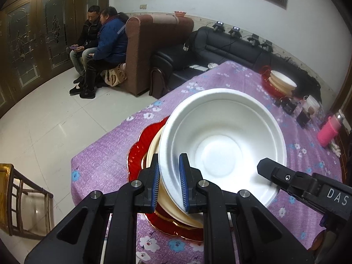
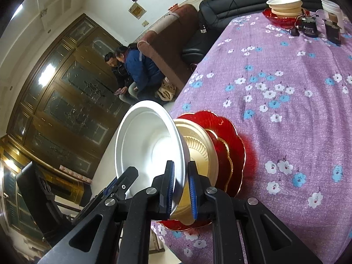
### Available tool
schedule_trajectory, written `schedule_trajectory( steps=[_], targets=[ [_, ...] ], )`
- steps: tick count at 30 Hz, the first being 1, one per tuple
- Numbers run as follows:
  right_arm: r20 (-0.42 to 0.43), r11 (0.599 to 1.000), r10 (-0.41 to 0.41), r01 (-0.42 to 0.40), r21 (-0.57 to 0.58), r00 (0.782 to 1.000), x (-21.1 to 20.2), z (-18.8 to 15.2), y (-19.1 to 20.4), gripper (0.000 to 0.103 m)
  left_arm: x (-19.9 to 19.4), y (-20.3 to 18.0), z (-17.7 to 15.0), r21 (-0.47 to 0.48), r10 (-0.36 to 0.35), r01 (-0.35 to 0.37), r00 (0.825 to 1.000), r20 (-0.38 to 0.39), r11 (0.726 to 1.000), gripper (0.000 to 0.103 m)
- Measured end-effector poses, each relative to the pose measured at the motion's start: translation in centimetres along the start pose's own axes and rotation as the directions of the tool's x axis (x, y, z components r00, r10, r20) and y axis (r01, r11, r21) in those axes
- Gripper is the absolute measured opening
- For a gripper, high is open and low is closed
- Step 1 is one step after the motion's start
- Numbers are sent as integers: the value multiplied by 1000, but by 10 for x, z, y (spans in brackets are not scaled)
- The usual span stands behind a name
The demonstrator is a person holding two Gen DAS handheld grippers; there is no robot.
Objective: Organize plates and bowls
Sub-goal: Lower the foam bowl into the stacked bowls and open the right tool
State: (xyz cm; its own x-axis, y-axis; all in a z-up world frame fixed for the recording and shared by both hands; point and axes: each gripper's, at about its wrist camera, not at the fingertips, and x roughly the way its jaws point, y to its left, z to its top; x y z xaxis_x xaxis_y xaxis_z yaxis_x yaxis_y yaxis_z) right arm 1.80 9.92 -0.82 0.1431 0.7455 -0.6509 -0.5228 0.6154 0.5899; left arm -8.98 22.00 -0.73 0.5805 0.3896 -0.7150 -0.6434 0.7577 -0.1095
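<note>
The left hand-held gripper (image 1: pixel 169 181) is clamped on the near rim of the white bowl (image 1: pixel 222 145), and the right hand-held gripper (image 2: pixel 182 189) grips its opposite rim. The bowl sits tilted over a cream bowl (image 1: pixel 154 151) on a red plate (image 1: pixel 137 149) at the counter (image 1: pixel 105 160) edge

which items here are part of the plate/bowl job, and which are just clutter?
Job:
- white bowl, both grippers shut on its rim: left gripper, right gripper
- cream bowl beneath it
- red plates
- far stack of bowls on a red plate

Clutter:
- pink bottle
- dark gadgets
- paper cup
</note>
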Motion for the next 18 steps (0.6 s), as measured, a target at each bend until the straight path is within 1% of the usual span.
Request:
schedule_trajectory(
  steps=[6, 18],
  targets=[
    [-17, 1000, -20, 20, -5, 1000, 9, 0, -1, 11, 3, 0, -2, 7, 11, -11, 1000, -10, 1000, 15],
    [-13, 998, -51, 51, -25, 999, 10, -2, 0, 11, 4, -1, -1, 17, 27, -27, 1000, -7, 999, 15]
  ],
)
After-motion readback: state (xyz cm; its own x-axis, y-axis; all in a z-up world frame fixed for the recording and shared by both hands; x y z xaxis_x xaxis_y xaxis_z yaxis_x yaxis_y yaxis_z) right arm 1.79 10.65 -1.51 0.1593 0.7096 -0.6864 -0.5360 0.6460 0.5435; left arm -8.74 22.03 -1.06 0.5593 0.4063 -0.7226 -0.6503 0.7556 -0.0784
